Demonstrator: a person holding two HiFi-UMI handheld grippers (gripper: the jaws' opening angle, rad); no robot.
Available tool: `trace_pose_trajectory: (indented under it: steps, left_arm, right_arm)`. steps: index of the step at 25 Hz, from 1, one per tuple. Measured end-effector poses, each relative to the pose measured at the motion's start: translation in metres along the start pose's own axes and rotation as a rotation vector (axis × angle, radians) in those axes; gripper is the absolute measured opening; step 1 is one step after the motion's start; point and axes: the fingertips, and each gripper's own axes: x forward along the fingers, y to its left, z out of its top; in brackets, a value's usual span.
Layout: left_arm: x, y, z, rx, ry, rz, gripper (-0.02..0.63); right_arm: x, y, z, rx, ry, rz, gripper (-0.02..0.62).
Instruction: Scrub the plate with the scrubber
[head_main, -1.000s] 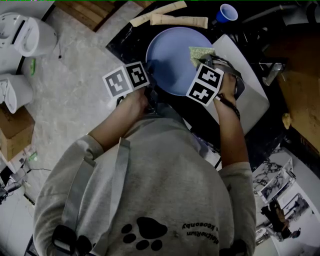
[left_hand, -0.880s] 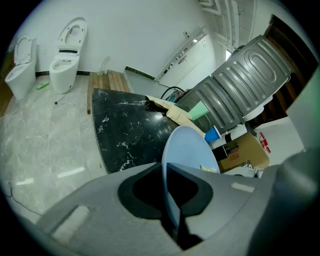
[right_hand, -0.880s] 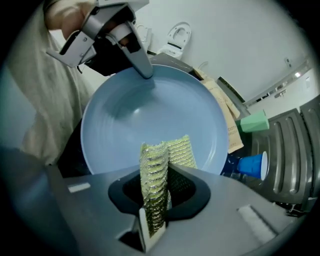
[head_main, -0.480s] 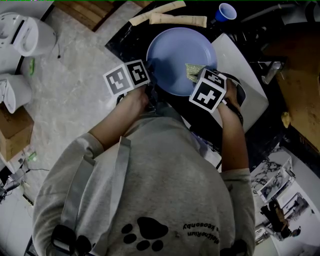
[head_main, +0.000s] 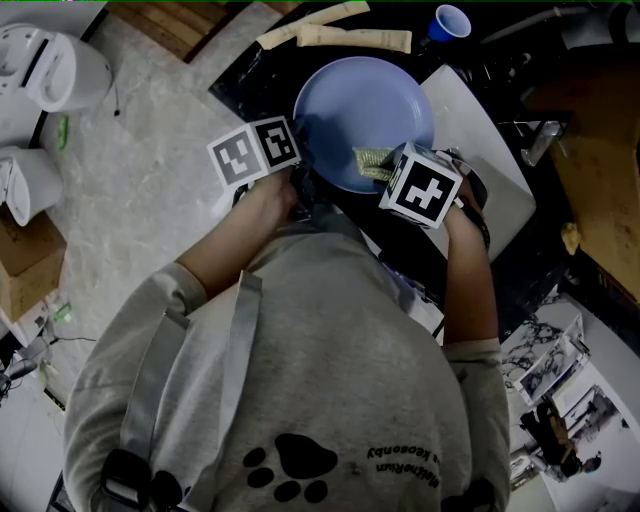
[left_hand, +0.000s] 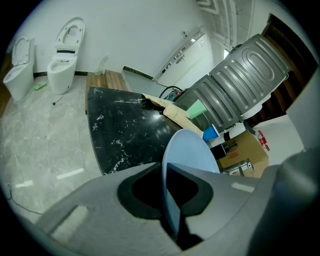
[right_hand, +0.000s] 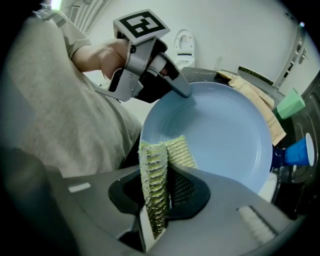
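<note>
Black marble counter (head_main: 248, 78): the left gripper (left_hand: 170, 205) is clamped on the blue plate (head_main: 360, 100)'s eight-o'clock rim. The right gripper (right_hand: 157, 210) pinches the scrubber (head_main: 370, 162) near six o'clock, and the plate's face lies open toward twelve.

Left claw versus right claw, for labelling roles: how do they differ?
The left claw clamps the plate by its rim; the right claw clamps the scrubber. The left claw sits at the plate's edge; the right claw is over its face. Both are shut on something.
</note>
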Motion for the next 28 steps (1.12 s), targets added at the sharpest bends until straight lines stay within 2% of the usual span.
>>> trace_pose_trajectory:
  steps: [5,9,16,21,28]
  left_arm:
    - [0.001,0.000,0.000,0.004,-0.003,0.002,0.026]
    - [0.002,0.000,0.000,0.006,-0.003,-0.002,0.026]
    - [0.000,0.000,0.000,0.011,0.000,-0.012,0.025]
    - [0.000,0.000,-0.003,0.005,0.004,-0.019,0.023]
    - [0.000,0.000,-0.004,0.022,0.004,-0.021,0.023]
  right_arm:
    - [-0.002,0.017,0.008,-0.029,-0.042,0.069,0.069]
    - [-0.004,0.022,0.015,-0.067,-0.092,0.089,0.069]
    - [-0.018,0.035,0.037,-0.042,-0.296,0.128,0.067]
    - [-0.035,0.028,0.043,0.014,-0.451,0.073,0.066]
    - [-0.057,0.001,0.042,0.152,-0.654,-0.091,0.067]
